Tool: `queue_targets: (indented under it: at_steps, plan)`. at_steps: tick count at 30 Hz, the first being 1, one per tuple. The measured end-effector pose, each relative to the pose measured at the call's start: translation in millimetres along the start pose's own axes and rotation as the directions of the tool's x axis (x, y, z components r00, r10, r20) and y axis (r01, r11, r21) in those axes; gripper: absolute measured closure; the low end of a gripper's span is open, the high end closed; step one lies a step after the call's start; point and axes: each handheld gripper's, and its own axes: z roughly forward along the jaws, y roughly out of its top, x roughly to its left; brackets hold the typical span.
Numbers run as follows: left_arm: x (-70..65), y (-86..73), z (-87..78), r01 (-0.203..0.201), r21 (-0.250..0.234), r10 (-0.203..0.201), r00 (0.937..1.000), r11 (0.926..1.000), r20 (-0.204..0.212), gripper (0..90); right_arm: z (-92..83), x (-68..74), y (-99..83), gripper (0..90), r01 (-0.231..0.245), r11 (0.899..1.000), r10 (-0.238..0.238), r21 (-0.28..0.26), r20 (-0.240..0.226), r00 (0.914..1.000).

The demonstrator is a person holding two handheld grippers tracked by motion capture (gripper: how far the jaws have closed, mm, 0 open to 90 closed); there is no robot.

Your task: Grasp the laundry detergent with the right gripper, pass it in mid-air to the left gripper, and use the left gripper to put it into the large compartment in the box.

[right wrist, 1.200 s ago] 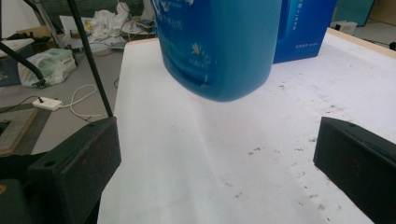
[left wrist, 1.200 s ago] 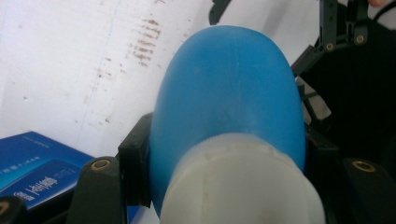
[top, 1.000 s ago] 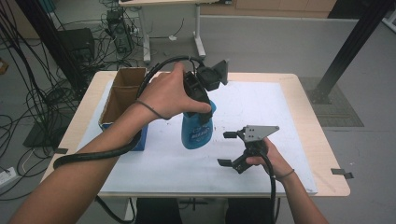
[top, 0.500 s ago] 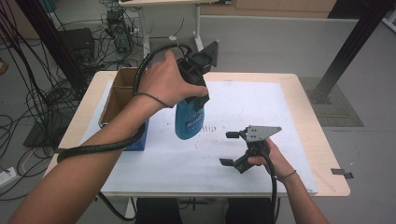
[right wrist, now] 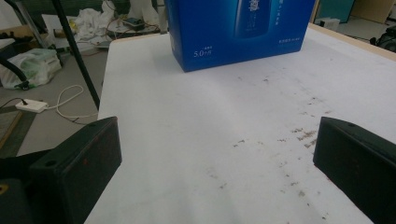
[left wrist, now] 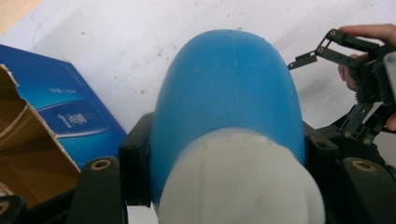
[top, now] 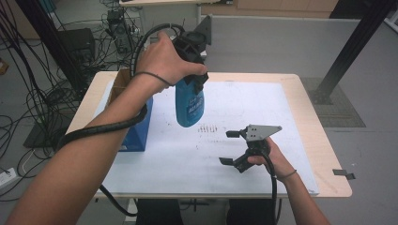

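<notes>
Blue bottle [top: 189, 104] is hanging in the air above the white sheet [top: 291, 112] that covers the table [top: 324, 140], gripped by the left gripper [top: 193, 75]. In the high view it is hanging base down, slightly tilted, just to the right of the blue box [top: 139, 133]. In the left gripper view the bottle [left wrist: 229, 98] is sitting between the two black jaws, which are pressing on its sides, its pale end [left wrist: 243, 182] nearest the camera. The blue box [left wrist: 70, 116] is lying below on the left with its cardboard top open. The right gripper [top: 232, 147] is resting low over the sheet near the table's front edge, well apart from the bottle, its jaws standing wide apart with nothing between them. In the right gripper view the box [right wrist: 238, 28] is standing farther off across the speckled sheet [right wrist: 210, 140].
</notes>
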Motion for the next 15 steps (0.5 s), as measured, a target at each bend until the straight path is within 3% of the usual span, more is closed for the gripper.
queue_targets:
  at_steps: [6,15]
  plan:
    - [14.4,4.9,-15.7,0.044,-0.002,-0.044,0.9990,0.9990,-0.008,37.5,-2.9,2.2,0.7,1.1,0.004,1.000,-0.004,-0.003,0.009,0.9999]
    - [35.6,2.9,-35.1,0.138,-0.024,-0.138,0.9902,0.9902,-0.019,37.5,-10.1,4.2,0.6,1.1,0.004,1.000,-0.004,-0.005,0.026,0.9996]
